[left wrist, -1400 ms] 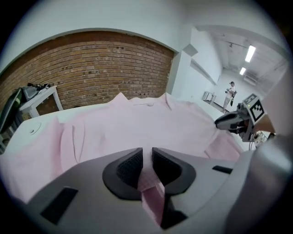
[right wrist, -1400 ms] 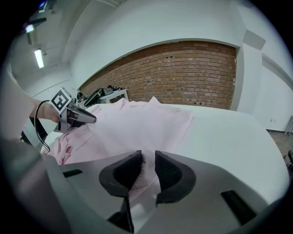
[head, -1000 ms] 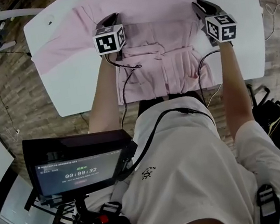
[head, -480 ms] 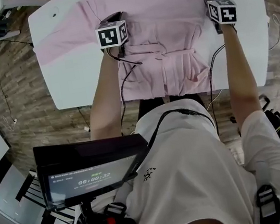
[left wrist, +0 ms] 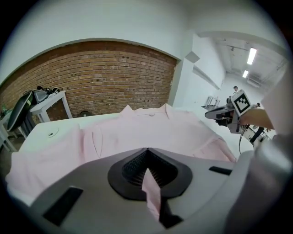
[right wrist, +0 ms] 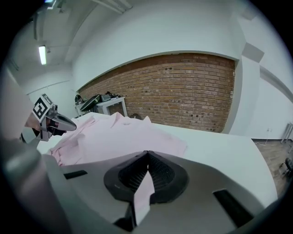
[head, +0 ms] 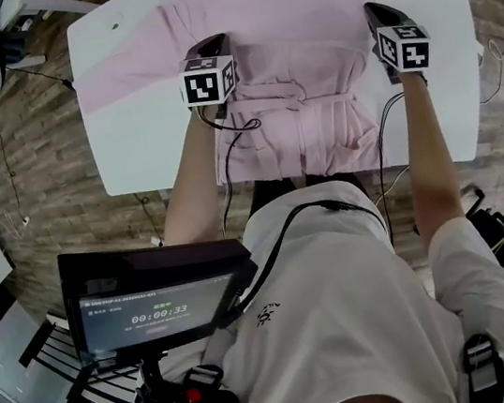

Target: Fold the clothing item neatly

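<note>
White table [head: 128, 139] under everything. Pink garment [head: 292, 37] lies flat on it between the two hand-held grippers, long axis running straight away from them, collar [left wrist: 145, 111] ahead of both, hem [head: 303, 164] behind them at the near table edge. One sleeve [head: 117, 70] is spread outward of the left hand-held gripper [head: 213, 43]. Its jaws have just been closing and are clamped on a pinch of pink fabric at the garment's left side edge. Right hand-held gripper [head: 374, 10] is clamped on fabric at the opposite edge. Both are equally near and level with each other, forearms straight out, tips angled forward and down. Likely next: fold along that axis.
</note>
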Motion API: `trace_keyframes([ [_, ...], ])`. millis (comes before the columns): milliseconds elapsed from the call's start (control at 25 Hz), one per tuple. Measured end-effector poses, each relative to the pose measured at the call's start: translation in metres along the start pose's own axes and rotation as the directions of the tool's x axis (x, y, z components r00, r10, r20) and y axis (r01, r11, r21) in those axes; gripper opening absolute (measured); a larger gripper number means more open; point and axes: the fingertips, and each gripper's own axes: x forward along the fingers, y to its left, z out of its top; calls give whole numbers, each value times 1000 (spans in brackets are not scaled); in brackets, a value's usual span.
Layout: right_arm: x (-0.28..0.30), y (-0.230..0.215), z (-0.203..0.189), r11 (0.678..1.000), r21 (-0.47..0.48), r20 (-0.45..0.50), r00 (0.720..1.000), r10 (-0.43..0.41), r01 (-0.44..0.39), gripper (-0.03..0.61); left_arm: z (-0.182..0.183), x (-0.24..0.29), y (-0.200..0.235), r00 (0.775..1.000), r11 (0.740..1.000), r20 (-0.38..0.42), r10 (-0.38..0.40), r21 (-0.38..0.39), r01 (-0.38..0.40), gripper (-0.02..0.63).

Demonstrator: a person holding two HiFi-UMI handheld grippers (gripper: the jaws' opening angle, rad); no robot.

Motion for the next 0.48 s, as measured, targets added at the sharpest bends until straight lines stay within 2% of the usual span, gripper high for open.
trace_keyframes([
  [280,-34,48,2,1000,16,36,999,23,-23,5,11,-45,-11,996,998,77,-40,61,35,3],
  [480,-51,88,-8,999,2,16,998,53,-53,5,-5,-70,-18,993,997,86,-82,23,80,3],
])
